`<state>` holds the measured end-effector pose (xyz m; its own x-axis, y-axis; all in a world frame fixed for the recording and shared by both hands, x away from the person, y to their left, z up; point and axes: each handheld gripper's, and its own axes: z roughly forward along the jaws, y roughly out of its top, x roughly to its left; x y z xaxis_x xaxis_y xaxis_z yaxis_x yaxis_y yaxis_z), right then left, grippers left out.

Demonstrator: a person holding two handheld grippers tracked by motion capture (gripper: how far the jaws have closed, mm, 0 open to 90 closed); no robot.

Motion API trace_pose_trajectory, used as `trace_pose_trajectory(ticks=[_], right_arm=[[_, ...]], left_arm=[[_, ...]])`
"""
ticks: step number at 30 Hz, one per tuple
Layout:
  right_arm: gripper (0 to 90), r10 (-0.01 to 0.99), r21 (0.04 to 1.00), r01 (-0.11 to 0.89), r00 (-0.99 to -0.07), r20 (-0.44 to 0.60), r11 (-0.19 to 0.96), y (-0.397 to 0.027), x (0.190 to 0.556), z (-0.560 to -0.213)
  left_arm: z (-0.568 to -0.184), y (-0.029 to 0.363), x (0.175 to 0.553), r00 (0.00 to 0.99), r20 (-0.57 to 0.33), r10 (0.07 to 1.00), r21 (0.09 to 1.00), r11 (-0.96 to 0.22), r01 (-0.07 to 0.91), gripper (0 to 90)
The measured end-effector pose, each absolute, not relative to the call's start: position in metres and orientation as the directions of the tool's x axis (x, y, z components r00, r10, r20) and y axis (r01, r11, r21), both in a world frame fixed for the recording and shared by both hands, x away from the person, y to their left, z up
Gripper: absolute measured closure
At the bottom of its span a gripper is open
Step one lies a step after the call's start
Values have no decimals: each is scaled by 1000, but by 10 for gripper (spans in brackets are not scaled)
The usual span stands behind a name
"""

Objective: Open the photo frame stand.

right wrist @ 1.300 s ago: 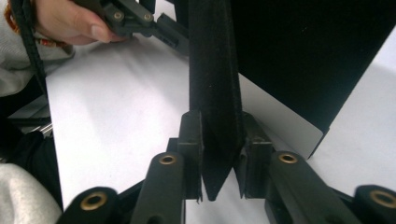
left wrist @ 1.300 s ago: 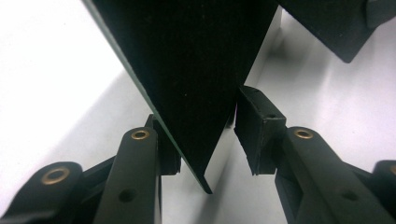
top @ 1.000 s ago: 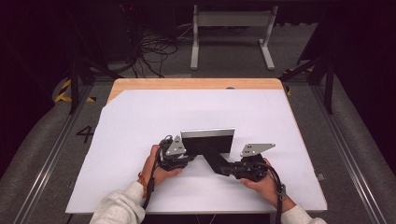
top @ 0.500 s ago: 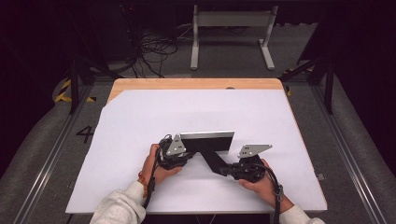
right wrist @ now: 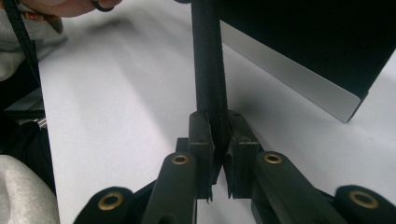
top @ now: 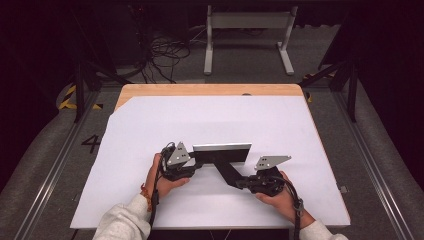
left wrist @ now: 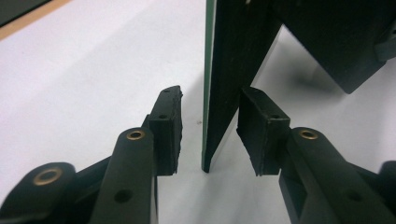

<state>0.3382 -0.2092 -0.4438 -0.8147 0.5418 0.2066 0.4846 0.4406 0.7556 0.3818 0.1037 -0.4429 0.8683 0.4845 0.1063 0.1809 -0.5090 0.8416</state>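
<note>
Picture frame [top: 221,148] stands upright near the table's [top: 300,130] front edge. Right gripper [right wrist: 217,154] pinches its back strut [right wrist: 208,70] (steadying it). Left gripper [left wrist: 208,135] jaws, just opening, straddle the frame's edge without contact, likely releasing.

Colour check: black frame on a white-covered counter.

I record the picture frame [top: 222,152] as black on back and stand [top: 230,172], with a silver-grey top edge and a green-tinted pane edge in the left gripper view. Both claws, left [left wrist: 210,135] and right [right wrist: 218,154], are black with brass-coloured rivets. The counter [top: 210,90] shows a pale wood rim; its sheet [top: 200,120] is plain white. The sleeve [top: 125,222] is light grey.
</note>
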Motion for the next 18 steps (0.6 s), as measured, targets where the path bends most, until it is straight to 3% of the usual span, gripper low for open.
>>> trace_pose_trajectory(ticks=[18], right_arm=[[844, 533, 753, 470, -824, 190, 460, -210, 333, -444]], left_arm=[[-439, 105, 378, 891, 103, 443, 840, -518, 160, 643]])
